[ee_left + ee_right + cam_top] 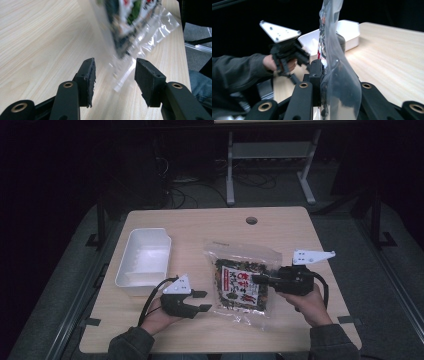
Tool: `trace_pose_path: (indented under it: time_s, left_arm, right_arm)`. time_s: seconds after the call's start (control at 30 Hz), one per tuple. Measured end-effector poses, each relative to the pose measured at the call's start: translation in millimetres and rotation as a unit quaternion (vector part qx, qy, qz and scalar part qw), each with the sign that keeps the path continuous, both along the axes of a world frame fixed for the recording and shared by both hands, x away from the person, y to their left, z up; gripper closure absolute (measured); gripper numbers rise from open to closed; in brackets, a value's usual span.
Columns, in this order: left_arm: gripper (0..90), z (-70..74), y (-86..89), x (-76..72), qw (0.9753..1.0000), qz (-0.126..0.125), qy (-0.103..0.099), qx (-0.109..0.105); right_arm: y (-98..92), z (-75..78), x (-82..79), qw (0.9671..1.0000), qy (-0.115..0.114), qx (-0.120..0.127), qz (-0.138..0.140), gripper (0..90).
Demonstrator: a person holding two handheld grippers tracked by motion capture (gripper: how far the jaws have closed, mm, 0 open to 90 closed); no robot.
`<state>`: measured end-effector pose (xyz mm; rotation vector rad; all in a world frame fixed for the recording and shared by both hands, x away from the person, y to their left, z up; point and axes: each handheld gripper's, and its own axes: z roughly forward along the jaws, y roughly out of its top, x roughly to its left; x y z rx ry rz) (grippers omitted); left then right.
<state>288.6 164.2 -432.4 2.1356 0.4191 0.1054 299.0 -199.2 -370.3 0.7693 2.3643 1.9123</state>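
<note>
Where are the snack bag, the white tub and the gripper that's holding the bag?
snack bag (241,285), high view, on its printed label.
white tub (129,282), high view, on its near rim.
right gripper (260,279), high view, jaw tips clamped on the bag.

Bare table lay wide at twelve o'clock, open for passage. Blocked at ten o'clock by the white bin. Centre taken up by the snack bag, pinched by the right gripper at three o'clock. Narrow free strip between the open-jawed left gripper and the bag's near edge.
</note>
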Motion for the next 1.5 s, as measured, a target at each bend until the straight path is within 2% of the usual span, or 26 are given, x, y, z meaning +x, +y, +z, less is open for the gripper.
trace_pose_path:
  time_s: [0.13, 0.3, 0.33, 0.37, 0.43, 0.57, 0.7, 0.83, 0.93, 1.03, 1.23, 1.47, 1.5]
  left_arm:
    - [47.5, 0.1, 2.2, -2.5, 1.0000, 0.003, 0.000, 0.005]
    - [44.0, -0.7, 6.1, -6.5, 0.9998, 0.006, -0.005, 0.021]
    - [43.2, -0.7, 6.1, -6.5, 0.9998, 0.006, -0.005, 0.021]
    - [41.8, -0.6, 8.6, -8.9, 0.9996, 0.008, -0.009, 0.026]
    - [40.5, -0.8, 11.5, -12.2, 0.9993, 0.009, -0.016, 0.032]
    - [38.2, -3.0, 18.7, -17.9, 0.9990, 0.012, -0.018, 0.040]
    - [35.6, -7.1, 26.2, -21.0, 0.9985, 0.018, -0.015, 0.049]
    - [32.8, -6.1, 34.3, -23.9, 0.9987, 0.024, -0.010, 0.043]
    - [28.1, -6.2, 38.0, -26.3, 0.9985, 0.031, -0.013, 0.044]
    - [26.6, -6.7, 45.2, -30.5, 0.9977, 0.037, -0.022, 0.053]
    - [24.8, -7.5, 54.3, -34.3, 0.9974, 0.042, -0.017, 0.056]
    - [24.4, -6.8, 63.1, -38.7, 0.9971, 0.043, -0.021, 0.059]
    - [24.0, -5.9, 65.7, -39.3, 0.9973, 0.046, -0.020, 0.053]
  right_arm:
    - [-4.6, 3.6, -0.1, 0.9995, 0.000, 0.006, -0.031, 75.1]
    - [0.7, 11.1, -2.7, 0.9968, -0.011, -0.009, -0.079, 75.1]
    - [0.7, 11.1, -2.7, 0.9968, -0.011, -0.009, -0.079, 75.1]
    - [6.7, 15.3, -3.7, 0.9942, -0.022, -0.027, -0.102, 75.1]
    - [11.2, 18.4, -3.9, 0.9922, -0.028, -0.034, -0.116, 75.1]
    - [20.0, 23.7, -0.8, 0.9881, -0.028, -0.025, -0.149, 75.1]
    - [32.2, 27.9, 5.2, 0.9866, -0.028, -0.020, -0.160, 75.1]
    - [45.5, 34.1, 11.5, 0.9851, -0.033, -0.020, -0.167, 75.1]
    - [55.9, 38.0, 15.3, 0.9842, -0.037, -0.023, -0.172, 75.1]
    - [66.2, 40.5, 18.0, 0.9833, -0.042, -0.022, -0.176, 75.0]
    - [85.7, 46.1, 25.7, 0.9817, -0.046, -0.020, -0.184, 75.0]
    - [106.4, 54.4, 32.8, 0.9821, -0.056, -0.022, -0.179, 75.1]
    - [113.1, 57.4, 35.1, 0.9823, -0.059, -0.019, -0.177, 75.0]
